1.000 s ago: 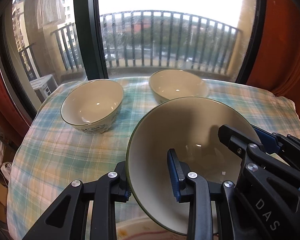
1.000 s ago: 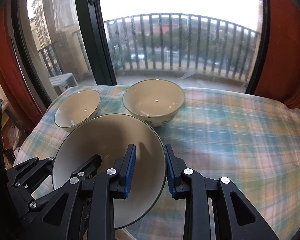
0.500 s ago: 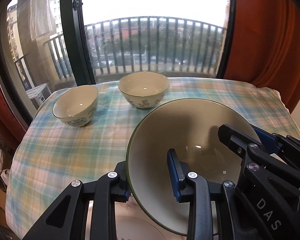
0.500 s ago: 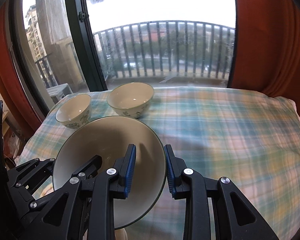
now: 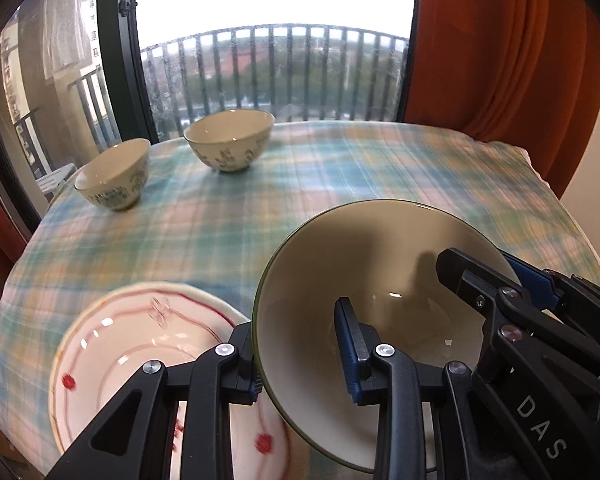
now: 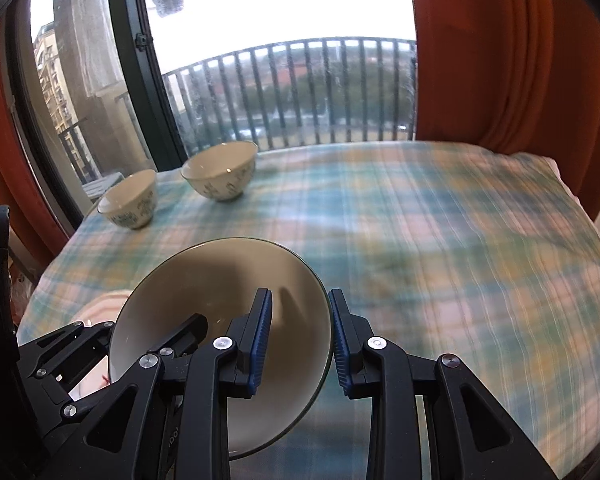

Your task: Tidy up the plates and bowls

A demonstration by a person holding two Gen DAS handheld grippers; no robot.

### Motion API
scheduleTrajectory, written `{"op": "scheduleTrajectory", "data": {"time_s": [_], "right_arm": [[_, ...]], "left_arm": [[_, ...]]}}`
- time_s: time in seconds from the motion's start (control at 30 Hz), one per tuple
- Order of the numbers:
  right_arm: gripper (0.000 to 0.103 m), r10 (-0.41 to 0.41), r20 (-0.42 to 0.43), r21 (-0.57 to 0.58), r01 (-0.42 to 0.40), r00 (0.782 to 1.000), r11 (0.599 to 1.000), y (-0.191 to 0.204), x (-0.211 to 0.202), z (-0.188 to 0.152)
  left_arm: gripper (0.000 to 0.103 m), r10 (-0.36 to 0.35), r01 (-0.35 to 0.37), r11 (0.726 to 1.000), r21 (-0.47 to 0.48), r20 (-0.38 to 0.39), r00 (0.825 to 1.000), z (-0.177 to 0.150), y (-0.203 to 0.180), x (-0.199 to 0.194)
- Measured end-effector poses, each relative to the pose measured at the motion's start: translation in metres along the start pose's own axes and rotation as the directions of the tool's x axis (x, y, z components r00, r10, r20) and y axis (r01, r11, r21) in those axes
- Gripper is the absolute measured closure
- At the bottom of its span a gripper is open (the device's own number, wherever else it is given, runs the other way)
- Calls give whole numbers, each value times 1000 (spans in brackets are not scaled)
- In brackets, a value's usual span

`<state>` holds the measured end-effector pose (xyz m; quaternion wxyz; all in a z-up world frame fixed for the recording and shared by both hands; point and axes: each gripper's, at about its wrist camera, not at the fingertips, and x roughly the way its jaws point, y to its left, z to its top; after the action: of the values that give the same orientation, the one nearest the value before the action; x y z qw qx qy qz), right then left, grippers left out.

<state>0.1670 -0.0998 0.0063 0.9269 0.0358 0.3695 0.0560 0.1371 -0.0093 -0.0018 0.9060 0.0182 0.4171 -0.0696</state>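
Large cream green-rimmed ceramic bowl [image 5: 380,280], held off the plaid cloth, pinched at opposite rims by left gripper [image 5: 300,356] and right gripper [image 6: 300,340]; red-patterned white plate [image 5: 140,344] lies near-left, partly beneath.

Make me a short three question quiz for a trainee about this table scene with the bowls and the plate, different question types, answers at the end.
1. True or false: both the left tongs and the right tongs grip the rim of the large bowl.
2. How many small bowls stand on the checked tablecloth near the window?
3. Multiple choice: the pink plate lies A) under the small bowls, B) at the near edge, beside the left tongs, C) by the curtain.

Key: 1 true; 2 two, the left small bowl and the right small bowl; 3 B.
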Motion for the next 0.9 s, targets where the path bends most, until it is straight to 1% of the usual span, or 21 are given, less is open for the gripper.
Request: {"op": "scheduleTrajectory", "data": {"time_s": [0.17, 0.5, 0.63, 0.67, 0.7, 0.77, 0.8, 0.83, 0.87, 0.9], "right_arm": [[71, -2, -8, 10, 2, 1000, 1000, -8, -6, -16], [71, 10, -43, 38, -8, 999, 999, -21, -6, -45], [71, 30, -61, 62, -26, 998, 998, -26, -3, -51], [71, 30, -55, 61, -26, 998, 998, -26, -3, -51], [68, 34, -52, 59, -31, 998, 998, -26, -3, -52], [67, 26, -49, 62, -23, 998, 998, -24, -3, -53], [63, 29, -53, 68, -26, 998, 997, -24, -2, -53], [62, 32, -52, 74, -28, 998, 997, -24, -2, -53], [59, 37, -54, 75, -33, 998, 997, -23, -2, -52], [54, 44, -54, 72, -40, 998, 997, -22, -2, -52]], "left_arm": [[73, -6, 6, 1000, 6, -10, 1000, -14, -9, -1], [73, -4, 5, 1000, 25, -42, 999, -41, -22, 1], [73, 2, -1, 999, 40, -32, 999, -45, -24, -1], [73, 5, -4, 999, 42, -25, 1000, -46, -25, -1], [73, 8, -7, 999, 41, -21, 1000, -46, -25, -1], [73, 8, -8, 999, 36, -16, 1000, -46, -25, -1], [71, 2, -2, 999, 32, -16, 1000, -46, -24, -1], [67, -5, 6, 999, 31, -18, 1000, -46, -24, -1], [62, -13, 13, 999, 33, -20, 1000, -45, -25, -1], [61, -19, 20, 999, 36, -22, 1000, -45, -26, -1]]}}
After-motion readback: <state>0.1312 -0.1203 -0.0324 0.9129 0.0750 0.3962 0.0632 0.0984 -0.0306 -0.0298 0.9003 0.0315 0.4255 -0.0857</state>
